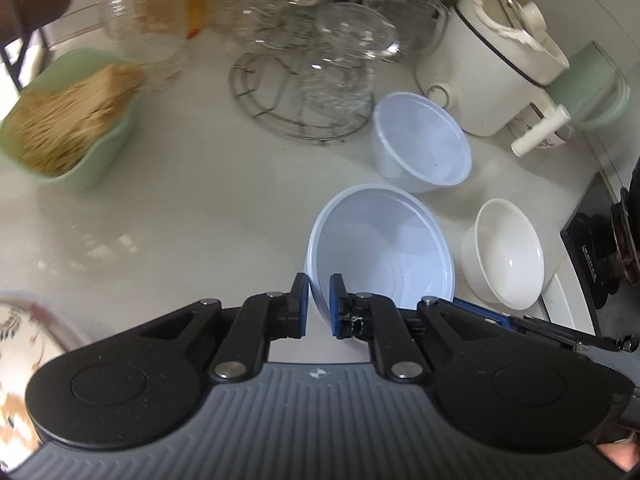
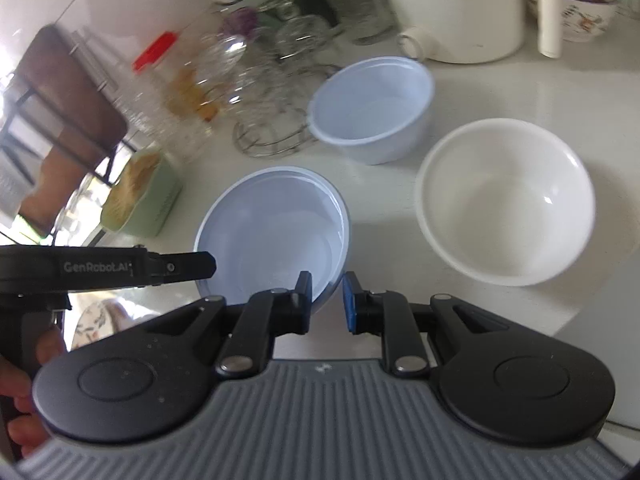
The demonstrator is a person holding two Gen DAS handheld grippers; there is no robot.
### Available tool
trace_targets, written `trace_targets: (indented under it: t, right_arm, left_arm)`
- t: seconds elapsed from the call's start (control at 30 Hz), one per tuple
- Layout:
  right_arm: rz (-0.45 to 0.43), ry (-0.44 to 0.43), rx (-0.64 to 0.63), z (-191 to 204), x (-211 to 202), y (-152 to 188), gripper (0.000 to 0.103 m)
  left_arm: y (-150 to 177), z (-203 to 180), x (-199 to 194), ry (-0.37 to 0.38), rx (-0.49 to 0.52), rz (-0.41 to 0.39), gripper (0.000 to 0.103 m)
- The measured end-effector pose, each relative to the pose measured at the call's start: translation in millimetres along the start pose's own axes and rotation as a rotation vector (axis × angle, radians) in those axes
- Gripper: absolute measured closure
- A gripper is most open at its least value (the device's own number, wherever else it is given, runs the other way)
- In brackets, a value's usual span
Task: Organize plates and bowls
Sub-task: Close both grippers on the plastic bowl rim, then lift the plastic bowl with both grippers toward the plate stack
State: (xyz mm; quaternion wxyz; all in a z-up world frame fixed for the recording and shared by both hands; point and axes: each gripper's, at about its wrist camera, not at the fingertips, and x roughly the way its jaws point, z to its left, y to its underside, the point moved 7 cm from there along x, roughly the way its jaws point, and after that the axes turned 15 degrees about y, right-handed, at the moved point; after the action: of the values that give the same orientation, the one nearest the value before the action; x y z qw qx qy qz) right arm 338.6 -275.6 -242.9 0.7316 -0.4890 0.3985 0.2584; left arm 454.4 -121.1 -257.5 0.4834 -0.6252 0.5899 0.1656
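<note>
Two handheld grippers clamp opposite sides of one pale blue bowl (image 1: 380, 248) on a white worktop (image 1: 192, 208).

The left gripper (image 1: 319, 306) jaws pinch its near rim; the right gripper (image 2: 327, 302) jaws grip the rim too. Beyond sit a second blue bowl (image 2: 372, 108) and a white bowl (image 2: 506, 200). Only the left view shows the rice cooker's lid (image 1: 516, 20); only the right shows a hand (image 2: 24, 400).

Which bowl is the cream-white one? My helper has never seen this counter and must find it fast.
Start at the big white cooker pot at the back of the pale counter. Nearer than it sit three empty bowls; the round cream-white glossy bowl stands farthest right, free of both grippers. Its two neighbours, the far pale blue bowl and the near pale blue bowl, are bluish.
</note>
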Motion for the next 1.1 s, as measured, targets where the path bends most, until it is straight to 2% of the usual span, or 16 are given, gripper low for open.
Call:
trace_targets:
  t: [0.23,0.4,0.73,1.0,1.1]
  right_arm:
    - [0.013,-0.054,-0.069,33.0,-3.5,8.3,0.083]
    - [0.028,-0.051,-0.124,49.4,-0.3,17.3,0.083]
    - [0.072,-0.039,-0.143,55.8,9.6,25.9,0.081]
    - [0.075,-0.037,-0.138,56.0,9.2,27.6,0.081]
    - [0.067,-0.044,-0.139,55.5,6.6,26.2,0.081]
  left_arm:
    - [17.2,30.7,-30.8,-0.026,-0.084,-0.032,0.090]
    - [27.8,42.9,-37.8,-0.046,-0.104,-0.036,0.090]
    - [36.1,46.2,-37.9,-0.056,-0.127,-0.042,0.089]
    - [38.3,47.9,-35.5,-0.060,-0.137,-0.024,0.089]
    - [38.8,49.3,-40.2,-0.068,-0.142,-0.031,0.082]
